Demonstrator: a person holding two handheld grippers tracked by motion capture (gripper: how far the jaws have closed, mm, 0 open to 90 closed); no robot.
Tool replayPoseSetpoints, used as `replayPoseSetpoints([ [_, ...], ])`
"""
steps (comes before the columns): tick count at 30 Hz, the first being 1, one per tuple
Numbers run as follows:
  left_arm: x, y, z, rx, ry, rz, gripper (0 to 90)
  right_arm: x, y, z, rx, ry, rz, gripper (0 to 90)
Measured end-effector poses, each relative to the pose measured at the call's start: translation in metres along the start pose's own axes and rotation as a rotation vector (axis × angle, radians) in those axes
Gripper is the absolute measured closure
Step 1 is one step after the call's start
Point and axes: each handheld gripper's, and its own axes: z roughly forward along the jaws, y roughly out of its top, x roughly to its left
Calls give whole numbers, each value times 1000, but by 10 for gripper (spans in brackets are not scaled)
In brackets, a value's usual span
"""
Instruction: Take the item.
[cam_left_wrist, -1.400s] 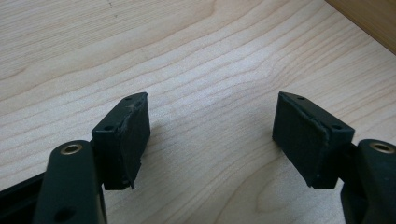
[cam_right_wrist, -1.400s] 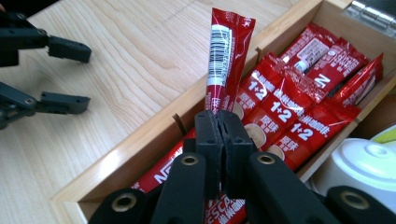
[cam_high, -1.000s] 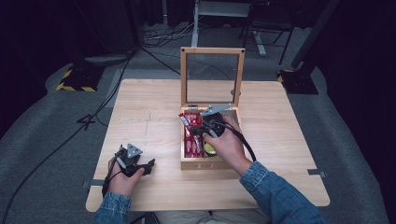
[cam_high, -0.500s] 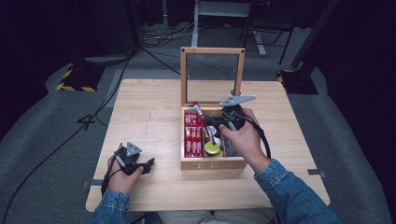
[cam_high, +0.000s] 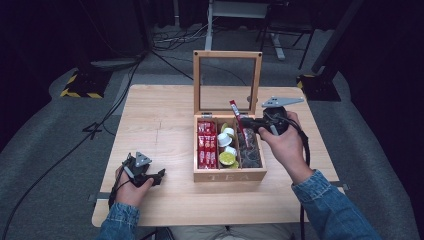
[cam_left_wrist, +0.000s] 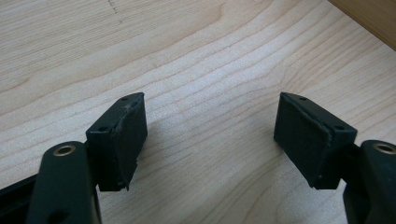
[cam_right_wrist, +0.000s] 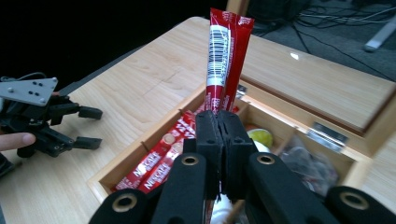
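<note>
Right gripper (cam_right_wrist: 223, 122) jaws clamped together on a red sachet (cam_right_wrist: 223, 56); in its own view the stick stands upright, running to 12 o'clock from the pads. High view: right gripper (cam_high: 243, 123) is above the wooden tea box (cam_high: 230, 175), sachet (cam_high: 235, 114) tilted toward 11 o'clock over the box's middle section. More red sachets (cam_high: 206, 148) lie in the left compartment, pods (cam_high: 226, 145) in the middle one, dark packets (cam_high: 248, 147) in the right. Lid (cam_high: 227, 55) stands open at 12 o'clock. Left gripper (cam_high: 159, 176) rests on the table (cam_high: 155, 120) at 9 o'clock from the box, jaws apart, nothing between them.
</note>
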Motion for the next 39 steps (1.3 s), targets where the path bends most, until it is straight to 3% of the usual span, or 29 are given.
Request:
replayPoseSetpoints([
  [4,0,0,0,0,0,0,260,-17,-8,-16,-6,-38,29,881],
  [11,0,0,0,0,0,0,260,-38,-21,-30,0,-93,58,881],
  [14,0,0,0,0,0,0,260,-53,-32,-39,14,-131,85,880],
  [16,0,0,0,-1,1,-1,260,-56,-34,-40,15,-138,92,880],
  [18,0,0,0,-2,1,-1,260,-70,-44,-43,39,-178,104,880],
  [29,0,0,0,-2,-1,-2,258,-99,-77,-41,103,-244,174,880],
  [39,0,0,0,-2,-1,-1,258,-118,-106,-31,209,-276,220,880],
])
